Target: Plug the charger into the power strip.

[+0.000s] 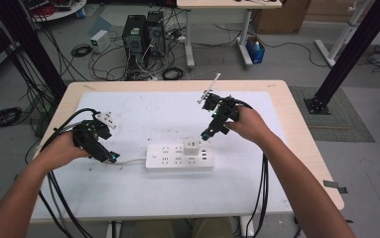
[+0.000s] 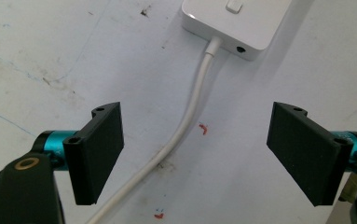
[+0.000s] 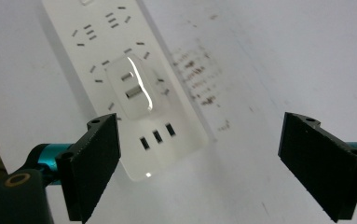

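A white power strip (image 1: 179, 157) lies flat at the middle of the table, with a white cube adapter (image 1: 191, 145) plugged into its top near the right end. Its white cable (image 1: 133, 160) leaves the left end. My left gripper (image 1: 112, 157) hovers low over that cable, open; in the left gripper view the cable (image 2: 192, 107) runs between the wide jaws (image 2: 197, 156) without touching them, up to the strip's end (image 2: 234, 21). My right gripper (image 1: 208, 133) is raised just right of the adapter, open and holding nothing. In the right gripper view (image 3: 199, 163) the adapter (image 3: 132, 88) sits on the strip (image 3: 101, 37) ahead of the left jaw.
A white mat (image 1: 177, 114) covers the wooden tabletop (image 1: 296, 129). Black cables trail from both grippers over the table's front edge. Beyond the far edge stand computer towers (image 1: 143, 34), loose cables on the floor and black frame posts (image 1: 346, 54).
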### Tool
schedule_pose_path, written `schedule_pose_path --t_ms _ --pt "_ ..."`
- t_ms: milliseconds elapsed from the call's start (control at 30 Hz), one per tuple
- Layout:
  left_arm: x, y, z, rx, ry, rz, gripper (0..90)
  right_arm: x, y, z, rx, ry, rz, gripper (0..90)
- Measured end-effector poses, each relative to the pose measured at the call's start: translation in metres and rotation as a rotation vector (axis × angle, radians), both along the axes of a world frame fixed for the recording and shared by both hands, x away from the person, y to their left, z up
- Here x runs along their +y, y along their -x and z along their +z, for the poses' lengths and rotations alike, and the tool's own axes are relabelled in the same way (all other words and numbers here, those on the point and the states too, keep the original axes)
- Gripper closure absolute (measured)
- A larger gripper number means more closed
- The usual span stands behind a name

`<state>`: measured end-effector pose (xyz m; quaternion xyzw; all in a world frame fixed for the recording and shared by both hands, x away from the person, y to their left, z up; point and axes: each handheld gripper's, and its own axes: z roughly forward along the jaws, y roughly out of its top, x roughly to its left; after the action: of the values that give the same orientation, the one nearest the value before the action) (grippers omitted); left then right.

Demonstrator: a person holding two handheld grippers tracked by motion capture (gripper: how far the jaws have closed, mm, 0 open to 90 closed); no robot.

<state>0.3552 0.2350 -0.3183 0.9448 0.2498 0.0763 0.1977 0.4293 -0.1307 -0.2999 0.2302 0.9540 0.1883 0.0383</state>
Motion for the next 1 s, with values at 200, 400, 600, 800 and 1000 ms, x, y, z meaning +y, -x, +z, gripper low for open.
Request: schedule_pose_path --t_ms 200,400,600,800,1000 --pt "-0.001 0.0 0.005 -0.01 -0.002 0.007 18.8 -0.035 0.012 0.012 -0.056 0.041 -0.076 3.8" --pt "-0.003 0.002 0.008 -0.025 -0.002 -0.001 18.8 -0.067 0.029 0.019 -0.059 0.056 -0.155 0.9" --pt "-0.01 0.004 0.007 -0.027 -0.013 -0.005 18.8 -0.085 0.048 0.019 -0.087 0.058 -0.181 1.0" --pt "-0.016 0.005 0.008 -0.034 -0.014 -0.009 18.8 -0.103 0.062 0.017 -0.078 0.039 -0.197 1.0" --pt "-0.02 0.005 0.007 -0.042 -0.028 -0.004 18.8 -0.109 0.067 0.014 -0.07 0.037 -0.197 1.0"
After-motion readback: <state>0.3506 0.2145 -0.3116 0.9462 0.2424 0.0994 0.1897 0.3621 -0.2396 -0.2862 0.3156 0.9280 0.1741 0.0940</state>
